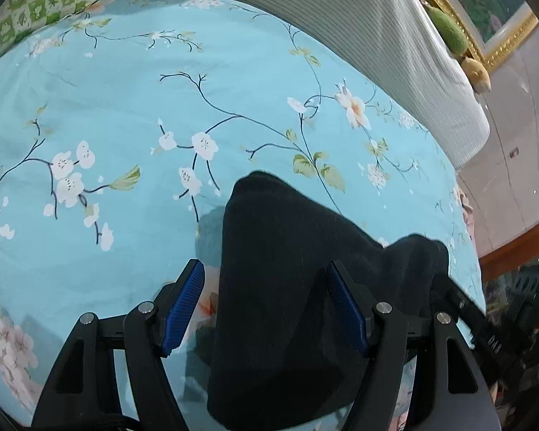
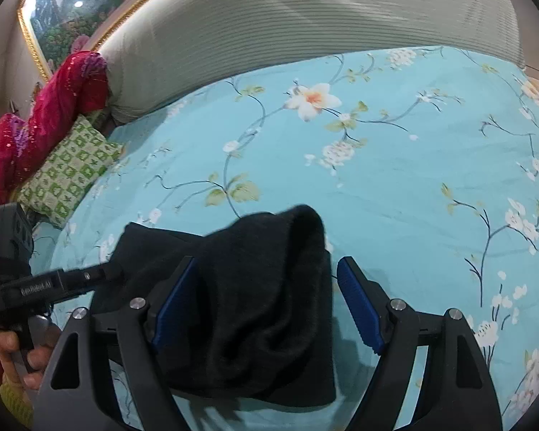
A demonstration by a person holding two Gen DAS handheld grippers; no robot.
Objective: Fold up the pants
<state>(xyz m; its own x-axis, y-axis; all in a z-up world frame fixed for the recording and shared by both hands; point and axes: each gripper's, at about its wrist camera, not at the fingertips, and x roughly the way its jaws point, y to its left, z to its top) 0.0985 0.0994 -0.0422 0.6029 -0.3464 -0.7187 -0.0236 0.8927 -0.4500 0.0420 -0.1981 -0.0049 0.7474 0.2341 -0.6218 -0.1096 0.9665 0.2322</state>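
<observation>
The black pants (image 1: 287,269) lie bunched on a light blue floral bedsheet (image 1: 161,107). In the left wrist view my left gripper (image 1: 266,273) is open, its blue pads either side of the raised black cloth, which drapes over the right finger (image 1: 345,305). In the right wrist view the pants (image 2: 255,287) form a black heap between the fingers of my open right gripper (image 2: 266,273); cloth covers the left pad. The left gripper (image 2: 46,287) shows at the left edge of the right wrist view, and the right gripper (image 1: 485,323) shows at the lower right of the left wrist view.
A grey ribbed headboard cushion (image 2: 305,18) runs along the far side of the bed. A green checked pillow (image 2: 72,168) and a red cloth (image 2: 46,115) lie at the left. A gold-framed painting (image 1: 485,10) hangs behind. The bed edge and floor (image 1: 514,179) are at right.
</observation>
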